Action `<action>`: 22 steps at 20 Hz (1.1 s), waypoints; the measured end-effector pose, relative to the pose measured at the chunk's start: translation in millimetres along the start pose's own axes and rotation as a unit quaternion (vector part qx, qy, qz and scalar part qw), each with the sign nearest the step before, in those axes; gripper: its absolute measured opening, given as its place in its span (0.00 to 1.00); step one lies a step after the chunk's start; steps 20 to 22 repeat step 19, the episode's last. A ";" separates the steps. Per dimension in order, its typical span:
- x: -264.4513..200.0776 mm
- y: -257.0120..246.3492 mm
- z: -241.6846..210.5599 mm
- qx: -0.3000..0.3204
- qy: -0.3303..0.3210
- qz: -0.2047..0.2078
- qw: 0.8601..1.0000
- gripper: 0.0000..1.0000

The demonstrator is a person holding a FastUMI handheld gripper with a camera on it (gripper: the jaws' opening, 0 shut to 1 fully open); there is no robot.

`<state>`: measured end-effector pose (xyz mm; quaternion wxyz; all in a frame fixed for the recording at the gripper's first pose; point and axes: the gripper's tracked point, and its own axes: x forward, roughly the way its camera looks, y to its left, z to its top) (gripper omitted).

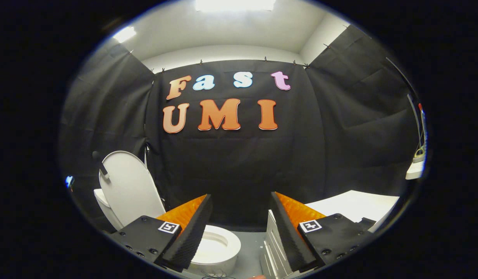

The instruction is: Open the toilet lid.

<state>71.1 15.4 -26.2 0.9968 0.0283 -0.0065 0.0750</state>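
"What sort of place was it?"

"A mock bathroom set up inside a booth. A white toilet stood on a grey floor, its lid already raised and leaning back near the wall."

"And what made it a booth rather than a home?"

"Black cloth was clipped up as walls on three sides, stopping short of a plain white ceiling with a bright light panel. A white cabinet stood beside the toilet, and the gripper looked in with its fingers apart, holding nothing."
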 end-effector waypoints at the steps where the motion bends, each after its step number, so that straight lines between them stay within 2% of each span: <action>1: 0.8 -0.8 -7.3 0.006 0.006 -0.003 1.000 0.96; 5: 5.6 -8.5 -28.6 -0.002 0.031 -0.023 0.999 0.97; 22: 4.2 -18.2 -22.2 0.010 0.030 -0.041 0.999 0.97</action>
